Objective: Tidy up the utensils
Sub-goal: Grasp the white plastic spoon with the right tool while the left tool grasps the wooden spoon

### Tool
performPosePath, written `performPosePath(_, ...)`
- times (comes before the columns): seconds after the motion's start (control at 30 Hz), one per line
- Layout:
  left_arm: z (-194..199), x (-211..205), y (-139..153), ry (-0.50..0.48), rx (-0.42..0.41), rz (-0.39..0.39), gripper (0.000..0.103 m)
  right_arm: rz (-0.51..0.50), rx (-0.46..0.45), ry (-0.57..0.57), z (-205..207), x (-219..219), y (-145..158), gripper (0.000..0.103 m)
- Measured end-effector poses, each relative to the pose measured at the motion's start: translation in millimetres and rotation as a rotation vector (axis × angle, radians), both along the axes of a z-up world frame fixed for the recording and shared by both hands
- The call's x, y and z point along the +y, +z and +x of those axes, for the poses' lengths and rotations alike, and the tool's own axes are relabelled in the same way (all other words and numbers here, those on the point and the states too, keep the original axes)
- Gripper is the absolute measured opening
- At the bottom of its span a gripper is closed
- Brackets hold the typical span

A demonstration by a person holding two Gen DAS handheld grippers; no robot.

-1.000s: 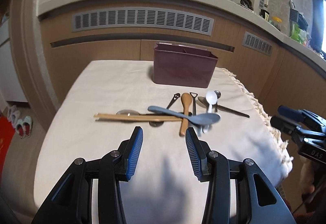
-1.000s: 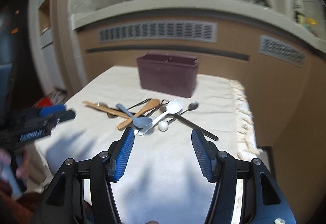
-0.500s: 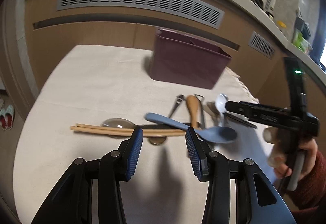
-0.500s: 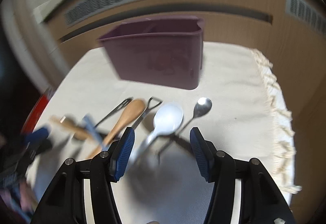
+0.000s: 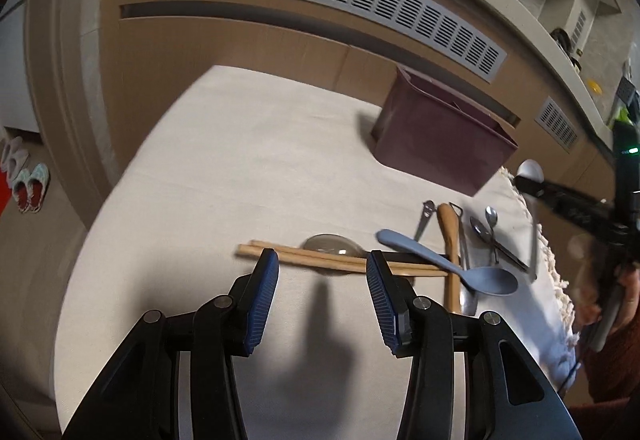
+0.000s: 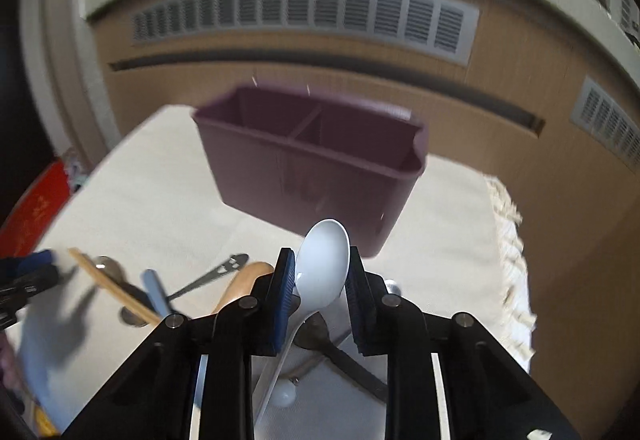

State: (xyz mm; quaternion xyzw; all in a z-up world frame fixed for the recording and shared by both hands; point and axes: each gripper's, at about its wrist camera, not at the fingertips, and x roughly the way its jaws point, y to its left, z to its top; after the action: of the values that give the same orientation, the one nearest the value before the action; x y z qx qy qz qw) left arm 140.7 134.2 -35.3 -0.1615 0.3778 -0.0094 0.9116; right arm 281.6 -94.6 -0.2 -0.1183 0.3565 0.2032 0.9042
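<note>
Slippage is risked where the white spoon (image 6: 323,264), lifted above the bench (image 6: 168,176) toward the purple caddy (image 6: 308,164), is being clenched by its smooth bowl between the closing right gripper (image 6: 320,280) fingers, while the left gripper (image 5: 322,280) is spread empty over the chopsticks (image 5: 320,259).

Left tongs (image 5: 322,264) gape wide, tilted downward; right tongs (image 6: 320,268) are closing.
</note>
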Motion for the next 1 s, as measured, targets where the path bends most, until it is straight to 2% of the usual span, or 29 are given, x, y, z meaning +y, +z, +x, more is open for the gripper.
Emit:
performPosePath(0.1,20.2,-27.2,3.1,-0.1,0.031,-0.023,0.047,0.054,0.015,0.012,-6.8,-20.8,13.7,0.022)
performPosePath(0.17,36.1,-50.2,3.7,-0.159,0.054,-0.043,0.047,0.057,0.004,-0.004,-12.0,-33.5,16.0,0.022)
performPosePath(0.33,78.9,-114.7,0.9,-0.299,0.079,0.037,0.046,0.057,-0.023,-0.067,-19.9,-69.1,4.8,0.023)
performPosePath(0.4,92.7,-131.1,-2.6,-0.327,0.097,0.09,0.041,0.073,-0.028,-0.091,-23.6,-82.0,-0.8,0.023)
performPosePath(0.5,110.8,-147.0,-11.5,-0.346,0.143,0.192,0.033,0.09,-0.029,-0.113,-27.2,-97.8,-8.8,0.023)
performPosePath(0.67,132.9,-156.2,-28.3,-0.357,0.226,0.251,0.032,0.111,-0.015,-0.123,-30.0,-106.0,-19.8,0.023)
performPosePath(0.83,145.7,-164.6,-29.4,-0.365,0.242,0.286,0.032,0.106,-0.024,-0.105,-33.7,-101.6,-22.8,0.023)
performPosePath(1.0,152.0,-163.3,-31.1,-0.345,0.239,0.246,0.03,0.106,-0.029,-0.097,-35.3,-94.9,-20.7,0.023)
